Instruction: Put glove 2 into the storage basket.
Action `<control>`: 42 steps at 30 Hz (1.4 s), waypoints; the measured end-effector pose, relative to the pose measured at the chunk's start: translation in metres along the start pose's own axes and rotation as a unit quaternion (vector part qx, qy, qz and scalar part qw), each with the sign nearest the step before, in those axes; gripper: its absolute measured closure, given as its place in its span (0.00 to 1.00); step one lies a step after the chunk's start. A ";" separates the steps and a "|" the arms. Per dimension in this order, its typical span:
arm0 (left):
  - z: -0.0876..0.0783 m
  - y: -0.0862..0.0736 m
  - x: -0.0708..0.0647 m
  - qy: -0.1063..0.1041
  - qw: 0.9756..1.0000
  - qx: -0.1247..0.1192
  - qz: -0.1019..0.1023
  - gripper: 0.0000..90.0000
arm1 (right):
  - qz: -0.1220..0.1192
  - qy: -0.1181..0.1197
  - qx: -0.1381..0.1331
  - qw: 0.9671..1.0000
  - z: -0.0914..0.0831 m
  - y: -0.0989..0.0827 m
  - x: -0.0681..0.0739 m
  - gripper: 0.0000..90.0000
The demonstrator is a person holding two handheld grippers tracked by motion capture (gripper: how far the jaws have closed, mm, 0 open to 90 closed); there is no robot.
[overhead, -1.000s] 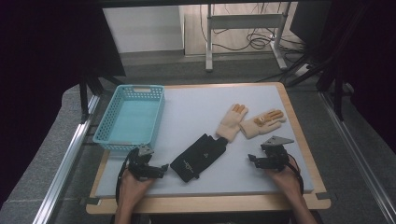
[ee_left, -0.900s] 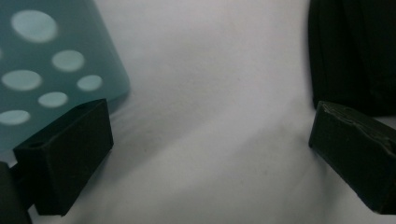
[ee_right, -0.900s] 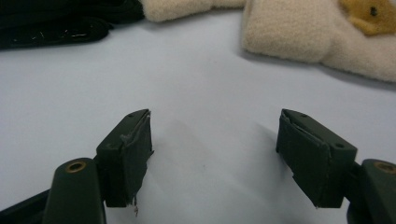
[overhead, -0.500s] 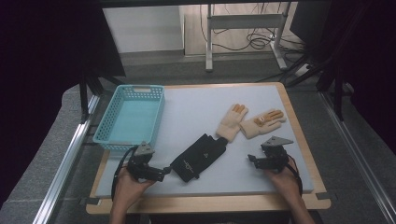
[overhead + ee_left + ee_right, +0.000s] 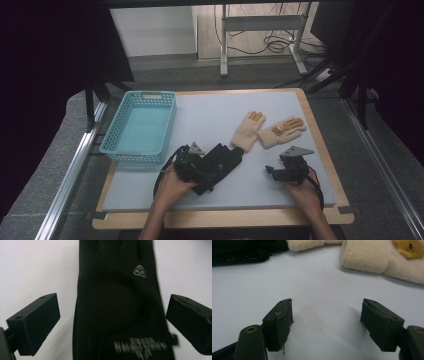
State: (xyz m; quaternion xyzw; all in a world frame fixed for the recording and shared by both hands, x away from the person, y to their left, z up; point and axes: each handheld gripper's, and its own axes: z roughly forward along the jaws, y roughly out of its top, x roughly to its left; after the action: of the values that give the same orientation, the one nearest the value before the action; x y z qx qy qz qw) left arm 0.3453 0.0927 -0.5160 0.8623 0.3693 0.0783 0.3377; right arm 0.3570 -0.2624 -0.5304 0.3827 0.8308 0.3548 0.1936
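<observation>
Left gripper view, black glove logo, spread left claw

Black left gripper and right gripper, grey three-cornered top plates, black trailing cables

Basket: light blue, perforated, sitting at the mat's left edge.
Mat: pale grey, lying over a wooden board.
Metal frame: standing on the floor beyond, cables trailing beneath.
</observation>
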 end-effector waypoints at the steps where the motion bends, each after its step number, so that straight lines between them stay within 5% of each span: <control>1: 0.003 0.002 0.002 -0.003 1.000 0.005 -0.001 0.00 | 0.000 0.000 0.000 1.000 0.000 0.000 0.000 0.28; 9: 0.019 0.007 -0.006 -0.019 0.999 0.034 0.014 0.00 | 0.000 0.000 0.000 1.000 0.000 0.000 0.000 0.28; 13: 0.026 0.008 -0.021 0.023 0.996 0.062 0.054 0.00 | 0.000 0.000 0.000 1.000 0.000 0.000 0.000 0.28; 17: 0.028 0.009 -0.023 0.029 0.995 0.072 0.063 0.00 | 0.000 0.000 0.000 1.000 0.000 0.000 0.000 0.28; 22: 0.023 0.014 -0.016 0.025 0.995 0.081 0.061 0.10 | 0.000 0.000 0.000 1.000 0.000 0.000 0.000 0.28; 24: 0.017 0.013 -0.007 0.030 0.996 0.070 0.052 0.34 | 0.000 -0.001 -0.001 1.000 0.000 0.000 0.000 0.28; 31: 0.013 0.012 -0.004 0.047 0.996 0.061 0.041 0.69 | 0.000 0.000 -0.001 1.000 0.000 0.000 0.000 0.28; 36: -0.004 0.012 0.002 0.021 0.998 0.056 0.018 0.72 | 0.000 0.000 0.000 1.000 0.000 0.000 0.000 0.28; 42: -0.032 0.015 0.010 0.024 0.999 0.030 -0.006 0.71 | 0.000 0.000 -0.001 1.000 0.000 0.000 0.000 0.28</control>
State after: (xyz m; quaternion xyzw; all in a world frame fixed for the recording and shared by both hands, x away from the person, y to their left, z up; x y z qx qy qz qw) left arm 0.3489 0.1087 -0.4835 0.8678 0.3847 0.0858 0.3027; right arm 0.3569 -0.2623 -0.5306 0.3829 0.8303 0.3554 0.1938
